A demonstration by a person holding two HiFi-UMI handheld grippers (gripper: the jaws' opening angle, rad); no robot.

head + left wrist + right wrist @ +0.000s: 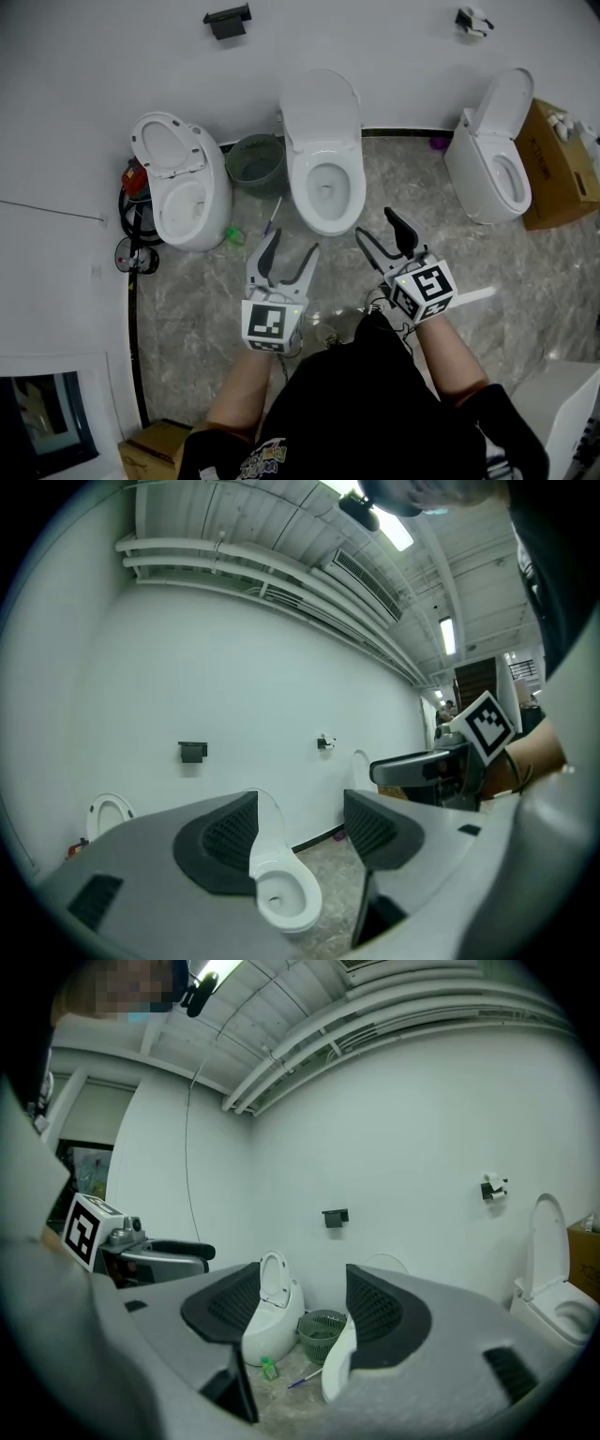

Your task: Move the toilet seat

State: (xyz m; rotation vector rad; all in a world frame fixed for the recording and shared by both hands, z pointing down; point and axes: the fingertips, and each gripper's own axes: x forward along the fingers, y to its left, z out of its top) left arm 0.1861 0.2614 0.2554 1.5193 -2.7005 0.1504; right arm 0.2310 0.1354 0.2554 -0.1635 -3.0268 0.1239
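Observation:
The middle white toilet [324, 178] stands against the wall with its seat and lid [321, 108] raised upright and the bowl open. My left gripper [292, 244] hovers open just in front of the bowl's left side, holding nothing. My right gripper [374, 223] is open too, near the bowl's right front, also empty. In the left gripper view the bowl [281, 892] shows between the open jaws of the left gripper [298, 832], some way off. The right gripper view shows the bowl's rim [339, 1363] low between the spread jaws of the right gripper [302, 1307].
A second toilet [183, 183] with its seat up stands at the left, a third toilet [492, 155] at the right beside a cardboard box [558, 169]. A green waste basket [256, 161], a small green bottle [233, 235] and a thin stick [273, 216] lie between the left two toilets.

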